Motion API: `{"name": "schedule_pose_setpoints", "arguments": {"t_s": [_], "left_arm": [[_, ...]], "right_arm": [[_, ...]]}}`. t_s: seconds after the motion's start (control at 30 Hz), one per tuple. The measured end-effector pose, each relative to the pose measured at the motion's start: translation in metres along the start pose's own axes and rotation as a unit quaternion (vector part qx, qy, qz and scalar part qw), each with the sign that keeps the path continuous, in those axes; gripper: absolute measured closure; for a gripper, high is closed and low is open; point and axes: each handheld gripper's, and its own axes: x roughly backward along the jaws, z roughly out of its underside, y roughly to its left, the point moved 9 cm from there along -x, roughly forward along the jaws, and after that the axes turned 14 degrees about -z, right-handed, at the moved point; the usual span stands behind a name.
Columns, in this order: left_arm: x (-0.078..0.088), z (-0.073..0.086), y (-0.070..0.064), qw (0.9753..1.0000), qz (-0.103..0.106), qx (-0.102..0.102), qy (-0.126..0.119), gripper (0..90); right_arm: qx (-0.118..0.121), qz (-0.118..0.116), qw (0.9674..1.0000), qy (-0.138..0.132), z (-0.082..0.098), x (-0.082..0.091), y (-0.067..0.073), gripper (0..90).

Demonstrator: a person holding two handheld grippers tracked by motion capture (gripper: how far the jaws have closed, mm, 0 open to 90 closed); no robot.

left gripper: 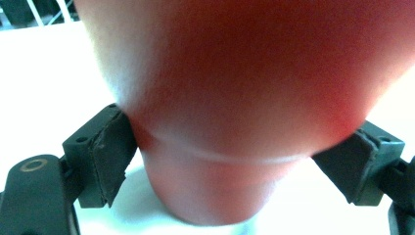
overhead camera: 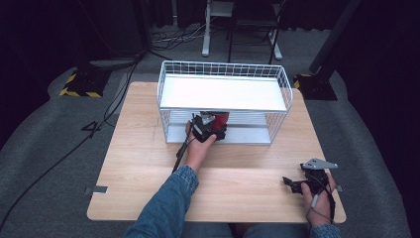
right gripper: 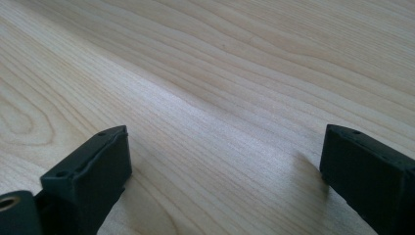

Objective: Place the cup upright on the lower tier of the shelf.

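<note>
Left gripper [overhead camera: 210,130] grips a red cup [overhead camera: 220,118], jaws pressed on both sides of it; we see that close up in the left gripper view, where the cup [left gripper: 235,112] sits between the pads [left gripper: 110,152]. Cup is at the lower tier of the white wire rack [overhead camera: 224,69], front opening, about mid-width. We can't tell if its base already rests on the lower shelf [overhead camera: 247,135] or hangs just above; the left gripper view shows a bright white surface under it, touching or not is unclear.

Right gripper [overhead camera: 297,184] is wide apart, holding nothing, parked low on the table [overhead camera: 148,148] near its right front corner, well apart from the rack. In the right gripper view we see bare wood between its jaws [right gripper: 220,147].

Step, as we judge it: placing the cup into the rack's lower tier, or taking it out; the frames alone don't settle which. If placing, next move calls for setting the base flat on the shelf, opening the jaws, then backing straight out without catching the front wires or tipping the cup.

Containers: rack's upper shelf [overhead camera: 223,93] looks bare, lower tier has the cup. Cup's inside is hidden.
</note>
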Motion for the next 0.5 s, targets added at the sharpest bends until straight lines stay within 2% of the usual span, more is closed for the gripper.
{"name": "schedule_pose_setpoints", "arguments": {"t_s": [0.23,0.33,0.5], "left_arm": [[0.011,0.007,0.002,0.9999,0.005,-0.01,0.01,15.2],[0.017,0.01,0.003,0.9999,0.008,0.0,0.012,15.2],[0.031,0.01,0.003,0.9998,0.015,-0.002,0.009,15.3]], "right_arm": [[0.0,0.0,1.0,0.0,0.0,0.0,0.0,5.2],[0.001,0.002,1.0,-0.001,0.0,0.0,0.0,5.2],[0.0,0.0,1.0,0.0,0.0,0.0,0.0,5.2]]}}
